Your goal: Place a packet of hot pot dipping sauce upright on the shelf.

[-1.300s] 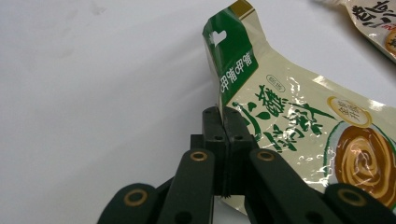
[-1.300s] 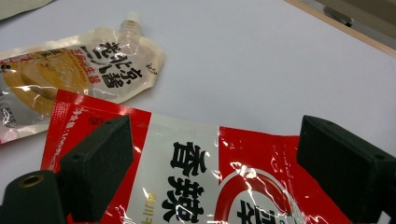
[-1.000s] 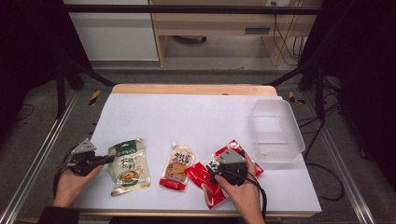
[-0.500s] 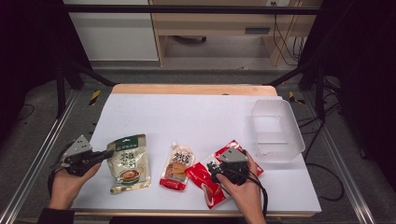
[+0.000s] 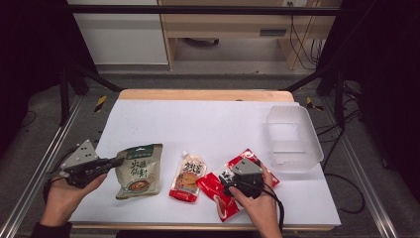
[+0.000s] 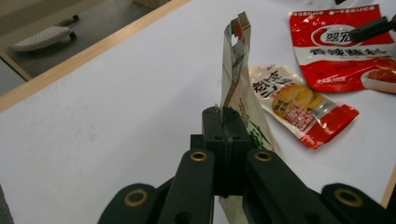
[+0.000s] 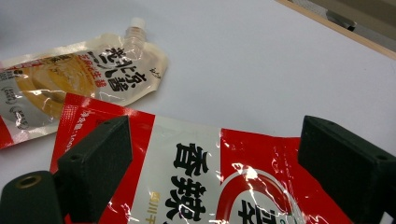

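A green-and-cream pouch (image 5: 140, 171) lies at the front left of the white table (image 5: 208, 124). My left gripper (image 5: 118, 160) is shut on its left edge. In the left gripper view the pouch (image 6: 238, 88) stands up on edge from the closed jaws of that gripper (image 6: 223, 116). A spouted cream-and-orange pouch (image 5: 188, 174) lies in the middle front. My right gripper (image 5: 228, 178) hovers open over a red pouch (image 5: 220, 201). In the right gripper view the red pouch (image 7: 196, 186) lies under the gripper (image 7: 219, 144), between its spread jaws, with the spouted pouch (image 7: 79, 79) beyond.
A clear plastic tub (image 5: 293, 140) stands at the table's right side. The wooden far edge (image 5: 203, 94) borders the table top. Metal frame rails run along both sides. The red pouch (image 6: 345, 46) and spouted pouch (image 6: 299, 102) lie past the left gripper.
The left gripper pulled back to the left, then returned to the green pouch's edge, which now stands raised. The right hand and gripper have hardly moved.
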Demonstrator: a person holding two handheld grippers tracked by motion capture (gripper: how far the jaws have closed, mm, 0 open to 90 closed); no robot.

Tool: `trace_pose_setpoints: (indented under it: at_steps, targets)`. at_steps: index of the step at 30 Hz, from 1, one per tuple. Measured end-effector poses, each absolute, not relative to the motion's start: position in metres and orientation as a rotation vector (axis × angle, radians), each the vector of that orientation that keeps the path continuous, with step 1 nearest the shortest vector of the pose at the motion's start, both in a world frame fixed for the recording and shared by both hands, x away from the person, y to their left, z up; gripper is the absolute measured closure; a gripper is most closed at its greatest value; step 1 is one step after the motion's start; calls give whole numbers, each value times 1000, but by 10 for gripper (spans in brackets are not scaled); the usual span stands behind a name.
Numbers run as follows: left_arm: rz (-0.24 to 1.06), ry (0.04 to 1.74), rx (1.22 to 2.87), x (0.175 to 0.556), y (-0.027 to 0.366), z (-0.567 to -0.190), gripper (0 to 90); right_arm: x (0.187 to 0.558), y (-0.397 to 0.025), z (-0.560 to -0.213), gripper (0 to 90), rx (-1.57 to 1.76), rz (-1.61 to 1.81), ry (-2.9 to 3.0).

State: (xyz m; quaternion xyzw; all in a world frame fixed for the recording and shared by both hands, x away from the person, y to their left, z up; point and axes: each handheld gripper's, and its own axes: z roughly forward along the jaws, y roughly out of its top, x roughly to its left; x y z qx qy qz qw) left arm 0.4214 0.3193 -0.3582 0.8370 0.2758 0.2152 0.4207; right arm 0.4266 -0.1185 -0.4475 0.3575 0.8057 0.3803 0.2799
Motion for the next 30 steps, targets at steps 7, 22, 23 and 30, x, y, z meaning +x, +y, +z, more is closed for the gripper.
trace_pose_setpoints:
  at_steps: [7,22,23,30]
  targets:
    - [533,645,2110,420,310,-344,900,427,-118,-448,109,954,1022,2163]
    - [518,594,2129,446,291,-316,900,425,-119,-446,126,961,1035,2156]
    - [522,583,2138,449,289,-314,900,425,-119,-446,126,961,1035,2156]
    - [490,538,2150,462,272,-303,900,428,-120,-437,152,932,1050,2173]
